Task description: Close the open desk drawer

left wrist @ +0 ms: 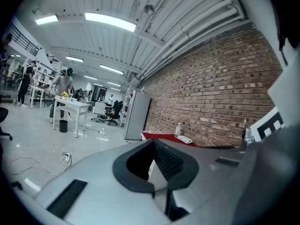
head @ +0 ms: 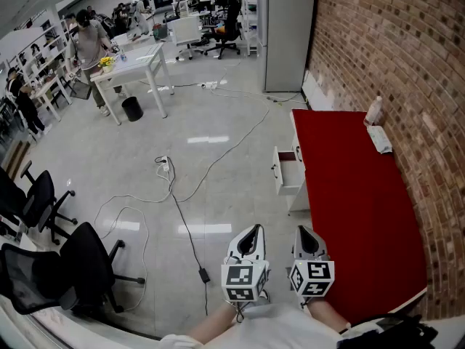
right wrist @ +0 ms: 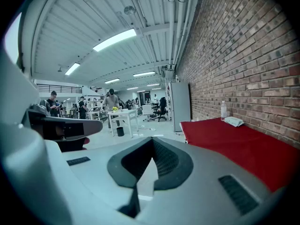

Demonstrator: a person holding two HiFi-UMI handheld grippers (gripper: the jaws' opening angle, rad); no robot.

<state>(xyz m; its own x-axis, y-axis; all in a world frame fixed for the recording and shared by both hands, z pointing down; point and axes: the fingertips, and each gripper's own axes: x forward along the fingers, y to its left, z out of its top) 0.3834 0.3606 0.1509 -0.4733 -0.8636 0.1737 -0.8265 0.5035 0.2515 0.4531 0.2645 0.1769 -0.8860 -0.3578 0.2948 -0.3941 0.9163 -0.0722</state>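
**Bright, Even Office Light — Heavy Fisheye Bending**

Ceiling strip lights (left wrist: 110,21) lit the room brightly and evenly, and shadows were faint. The polished floor (head: 218,111) threw back pale glare patches (head: 207,139). Fisheye curvature bowed the brick wall (head: 407,64) and every edge, and both gripper views sat inside dark round vignettes. Close to the lens, the left gripper (left wrist: 154,144) and right gripper (right wrist: 151,144) looked soft — the distant room was sharper, though small.
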